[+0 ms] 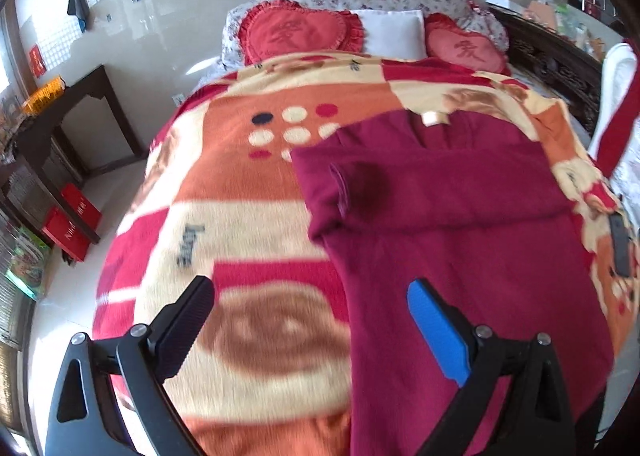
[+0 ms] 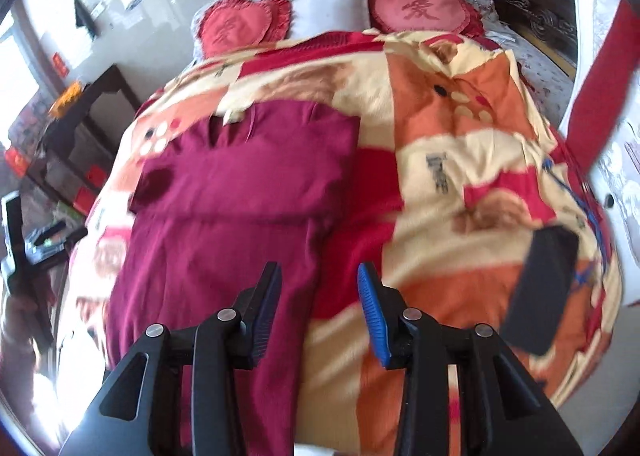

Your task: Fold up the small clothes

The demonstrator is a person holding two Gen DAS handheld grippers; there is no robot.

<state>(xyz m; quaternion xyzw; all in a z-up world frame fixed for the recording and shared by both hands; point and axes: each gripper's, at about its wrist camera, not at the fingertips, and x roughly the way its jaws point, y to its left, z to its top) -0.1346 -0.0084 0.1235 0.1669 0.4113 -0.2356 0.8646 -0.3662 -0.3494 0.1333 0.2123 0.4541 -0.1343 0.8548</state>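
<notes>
A maroon garment (image 1: 452, 224) lies flat on the patterned blanket (image 1: 240, 216) of a bed, with both sleeves folded across its chest and a label at the collar. My left gripper (image 1: 312, 296) is open and empty above the garment's lower left edge. In the right wrist view the same garment (image 2: 224, 208) lies left of centre. My right gripper (image 2: 318, 280) is open and empty above the garment's lower right edge, over the blanket (image 2: 460, 176).
Two red heart cushions (image 1: 296, 32) and a white pillow (image 1: 394, 32) lie at the bed head. A black phone (image 2: 544, 288) lies on the blanket to the right. A dark table (image 1: 76, 124) and red boxes (image 1: 68, 224) stand left of the bed.
</notes>
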